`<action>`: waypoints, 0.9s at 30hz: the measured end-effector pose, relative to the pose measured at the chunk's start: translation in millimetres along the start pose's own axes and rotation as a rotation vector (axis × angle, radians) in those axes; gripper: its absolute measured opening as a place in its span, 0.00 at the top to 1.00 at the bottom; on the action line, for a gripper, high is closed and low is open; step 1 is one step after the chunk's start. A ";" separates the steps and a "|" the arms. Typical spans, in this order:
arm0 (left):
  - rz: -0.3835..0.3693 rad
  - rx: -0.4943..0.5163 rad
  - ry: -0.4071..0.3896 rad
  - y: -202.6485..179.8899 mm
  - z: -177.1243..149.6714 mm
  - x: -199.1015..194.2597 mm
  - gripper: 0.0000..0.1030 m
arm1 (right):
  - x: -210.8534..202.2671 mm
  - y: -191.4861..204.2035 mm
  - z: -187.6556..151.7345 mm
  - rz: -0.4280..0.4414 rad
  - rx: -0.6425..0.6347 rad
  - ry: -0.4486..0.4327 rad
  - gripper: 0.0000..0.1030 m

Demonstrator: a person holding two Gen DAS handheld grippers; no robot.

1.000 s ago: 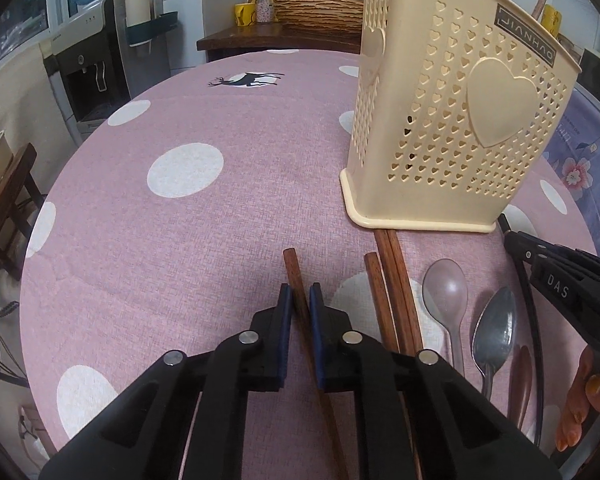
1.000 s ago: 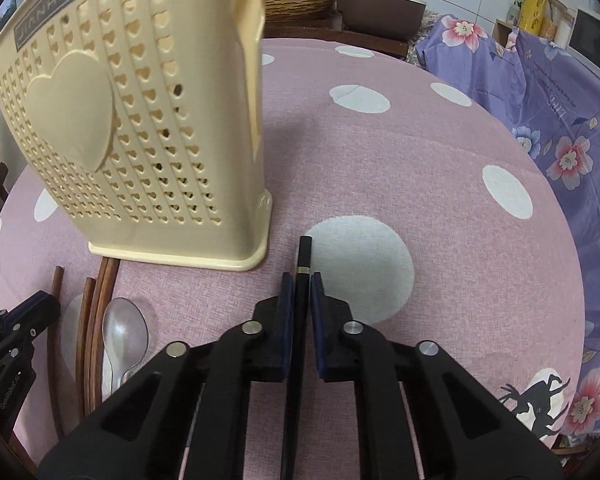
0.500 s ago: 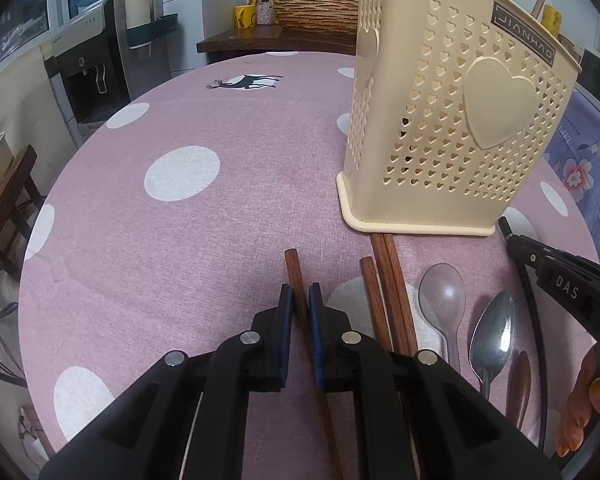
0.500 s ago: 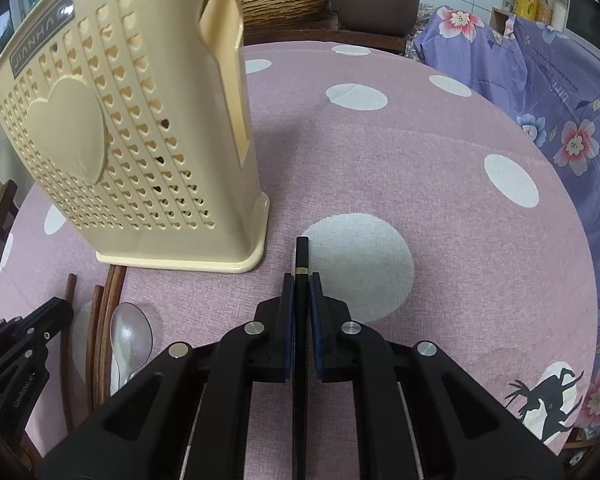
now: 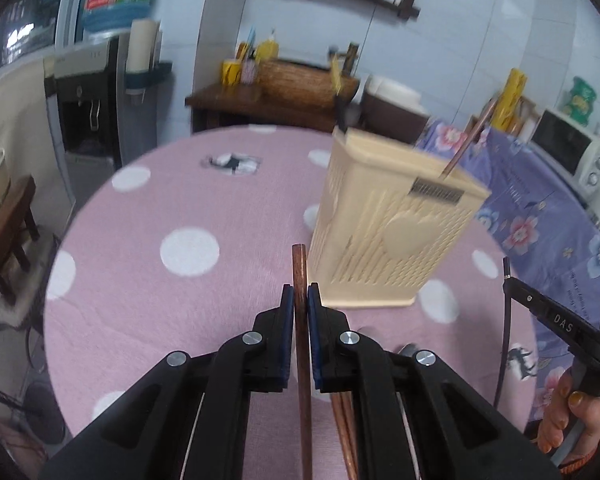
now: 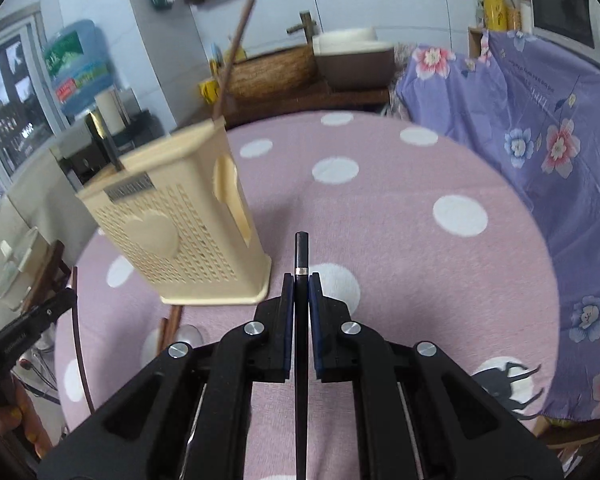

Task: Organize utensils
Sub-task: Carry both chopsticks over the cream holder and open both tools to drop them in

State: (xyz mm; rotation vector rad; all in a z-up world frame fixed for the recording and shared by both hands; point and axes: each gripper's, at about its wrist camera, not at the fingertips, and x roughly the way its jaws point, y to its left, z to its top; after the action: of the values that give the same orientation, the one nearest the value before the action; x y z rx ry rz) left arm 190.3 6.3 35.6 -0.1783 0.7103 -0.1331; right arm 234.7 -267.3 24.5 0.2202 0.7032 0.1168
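Left gripper (image 5: 298,300) clamps a brown chopstick (image 5: 300,272), whose lower end is cut off by the frame. Right gripper (image 6: 300,288) is closed on a black chopstick (image 6: 301,252). Ahead, the blurred basket (image 5: 392,232) stands on the table (image 5: 180,300); utensils on the cloth lie mostly hidden under the grippers.

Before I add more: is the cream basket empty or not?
Not empty. A brown chopstick and a black utensil stick out above the cream basket.
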 end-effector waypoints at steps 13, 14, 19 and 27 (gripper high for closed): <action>0.005 0.022 -0.157 7.0 33.0 -54.4 0.92 | -79.6 1.0 28.3 0.013 -0.062 -0.158 0.92; 0.008 0.022 -0.160 7.6 33.5 -54.7 0.92 | -79.9 2.6 28.7 0.011 -0.066 -0.158 0.92; 0.011 0.031 -0.168 11.3 34.2 -58.6 0.92 | -78.8 8.7 28.9 0.008 -0.087 -0.155 0.92; 0.000 0.023 -0.181 14.8 39.0 -64.2 0.92 | -83.0 12.2 32.5 0.000 -0.107 -0.161 0.92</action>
State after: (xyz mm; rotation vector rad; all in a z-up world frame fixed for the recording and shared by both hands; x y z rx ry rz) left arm 168.7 36.9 102.3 -0.1665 0.5279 -0.1236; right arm 192.7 -275.7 103.6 0.1252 0.5349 0.1346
